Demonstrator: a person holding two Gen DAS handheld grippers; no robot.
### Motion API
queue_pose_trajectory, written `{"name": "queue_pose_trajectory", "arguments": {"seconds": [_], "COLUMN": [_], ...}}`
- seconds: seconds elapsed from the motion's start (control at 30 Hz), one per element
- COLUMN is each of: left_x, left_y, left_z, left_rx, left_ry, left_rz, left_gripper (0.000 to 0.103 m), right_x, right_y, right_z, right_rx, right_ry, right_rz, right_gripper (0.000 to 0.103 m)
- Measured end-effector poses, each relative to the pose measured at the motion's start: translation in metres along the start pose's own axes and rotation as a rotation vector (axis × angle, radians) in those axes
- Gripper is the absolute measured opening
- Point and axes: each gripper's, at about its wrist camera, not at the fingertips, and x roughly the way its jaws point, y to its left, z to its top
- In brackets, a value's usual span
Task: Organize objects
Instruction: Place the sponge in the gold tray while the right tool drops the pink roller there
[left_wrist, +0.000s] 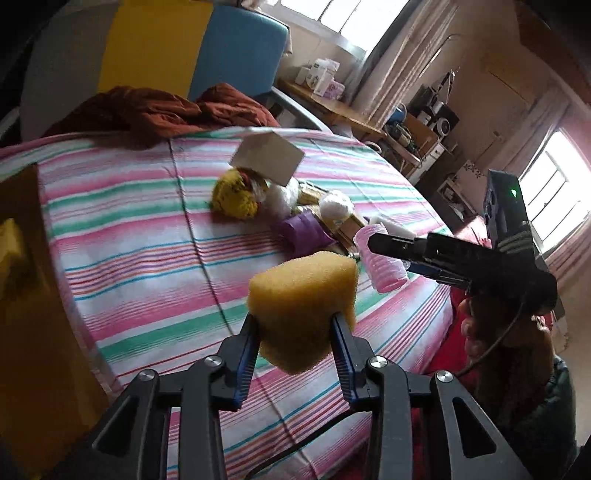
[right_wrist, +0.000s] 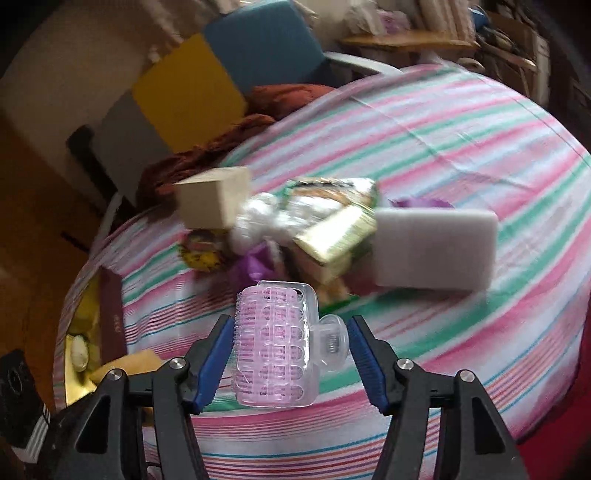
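Yellow sponge: pinched at its lower end by the left gripper and held clear above the striped bedsheet; the foam bulges over the blue pads, so the jaws are clamped hard on it. Gripping low leaves most of the block free, which I judge handy for dropping it into a container.

Pink hair roller: sits between the fingers of the right gripper, its clear clip at 3 o'clock of the barrel. The left pad presses the bristles, the right pad meets the clip's tab; it hangs off the sheet, so it is clamped, not resting.

Pile left on the bed: at 12 o'clock of the roller lies a heap with a white foam block, a wooden block, a gold-green packet, a purple item and a yellow knitted toy, all touching or overlapping, not yet sorted.

Likely destination: a box with a gold lining at 9 o'clock of the roller, already holding yellowish items. Both loads look bound there, though that is a judgement.

Beyond: a rust-red blanket at 12 o'clock, by the headboard.
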Motion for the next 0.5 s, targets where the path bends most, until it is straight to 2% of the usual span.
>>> {"name": "queue_pose_trajectory", "arguments": {"seconds": [0.2, 0.37, 0.5], "left_x": [-0.040, -0.074, -0.099], "left_y": [0.023, 0.065, 0.098], "left_z": [-0.004, -0.011, -0.020], "left_rx": [-0.042, -0.129, -0.196], "left_ry": [-0.074, -0.128, -0.165], "left_rz": [0.056, 0.129, 0.192], "left_gripper": [0.038, 0.038, 0.038], "right_x": [-0.001, -0.004, -0.009], "right_y": [0.020, 0.033, 0.058], "right_z": [-0.007, -0.012, -0.017], "right_rx": [-0.094, -0.129, -0.164], "right_ry": [0.012, 0.020, 0.017], "right_rz": [0.014, 0.023, 0.070], "right_gripper": [0.063, 0.063, 0.063]}}
